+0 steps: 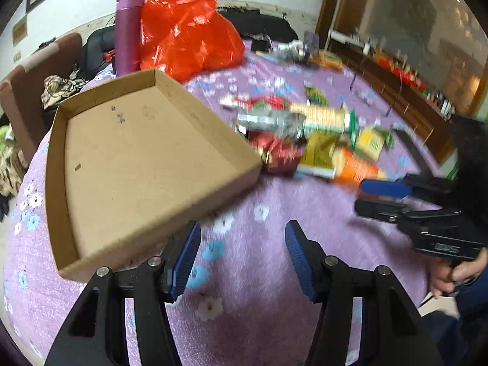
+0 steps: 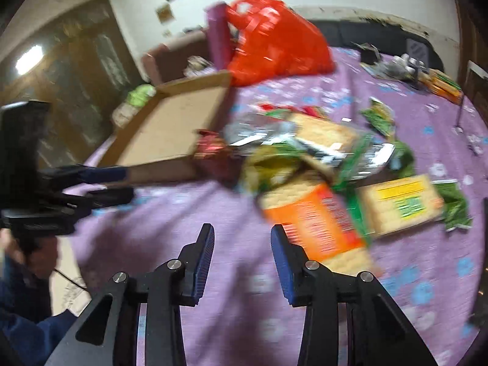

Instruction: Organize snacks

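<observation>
Right gripper (image 2: 241, 259) fingers apart, empty, nearer the orange cracker pack (image 2: 317, 222) at one o'clock, long axis toward them; left gripper (image 1: 244, 259) apart too.

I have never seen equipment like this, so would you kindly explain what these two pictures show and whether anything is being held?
A person holds a two-finger gripper in each hand, and each carries a forward-looking camera. One picture looks along the left gripper, the other along the right gripper. Both stand open over a purple flowered cloth, holding nothing. On the cloth lie an empty cardboard tray, a blurred heap of snack packets and a red plastic bag.
</observation>
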Motion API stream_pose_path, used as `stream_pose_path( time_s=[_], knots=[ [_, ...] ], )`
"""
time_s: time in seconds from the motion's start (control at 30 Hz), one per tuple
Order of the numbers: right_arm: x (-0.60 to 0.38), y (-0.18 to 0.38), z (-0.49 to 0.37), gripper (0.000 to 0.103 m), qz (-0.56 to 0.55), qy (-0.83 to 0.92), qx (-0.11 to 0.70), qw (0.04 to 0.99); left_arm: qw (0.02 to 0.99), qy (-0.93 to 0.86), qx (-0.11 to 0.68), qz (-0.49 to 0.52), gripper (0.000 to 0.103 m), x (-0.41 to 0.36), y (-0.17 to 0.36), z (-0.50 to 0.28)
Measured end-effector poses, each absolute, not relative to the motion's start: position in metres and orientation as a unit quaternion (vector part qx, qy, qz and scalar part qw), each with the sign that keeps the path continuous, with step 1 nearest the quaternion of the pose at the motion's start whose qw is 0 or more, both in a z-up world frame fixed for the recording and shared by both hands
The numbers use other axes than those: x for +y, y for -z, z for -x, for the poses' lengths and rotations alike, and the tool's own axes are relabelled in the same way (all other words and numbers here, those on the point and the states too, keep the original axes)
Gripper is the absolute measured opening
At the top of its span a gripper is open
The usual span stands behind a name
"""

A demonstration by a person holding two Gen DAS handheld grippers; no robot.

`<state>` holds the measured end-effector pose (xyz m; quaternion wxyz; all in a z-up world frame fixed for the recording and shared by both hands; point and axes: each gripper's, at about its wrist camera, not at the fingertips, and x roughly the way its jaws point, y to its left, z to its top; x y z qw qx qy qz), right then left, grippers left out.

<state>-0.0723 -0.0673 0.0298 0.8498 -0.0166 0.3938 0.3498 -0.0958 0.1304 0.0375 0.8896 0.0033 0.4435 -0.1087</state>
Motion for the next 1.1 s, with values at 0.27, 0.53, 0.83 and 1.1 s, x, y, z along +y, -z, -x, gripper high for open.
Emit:
stream_pose_path(
  time_s=[0.27, 0.53, 0.83, 1.1],
  knots=[
    [-0.036, -0.018, 0.112, 0.042, 0.048, -0.385, 0.381, 0.839, 0.895, 0.133, 0.425, -0.029, 0.063, 0.132, -0.01, 0.123],
    [-0.054, -0.052, 0.103, 0.042, 0.035, -0.363, 0.348, 0.864, 0.911, 0.137, 0.386, -0.035, 0.063, 0.13, -0.035, 0.13],
    [-0.081, -0.056, 0.09, 0.042, -0.02, -0.375, 0.374, 0.848, 0.904, 0.119, 0.408, -0.045, 0.063, 0.14, -0.04, 0.118],
    [-0.076, -0.069, 0.071, 0.059, 0.033, -0.335, 0.38, 0.861, 0.931, 0.102, 0.348, -0.034, 0.065, 0.179, -0.108, 0.133]
  ],
)
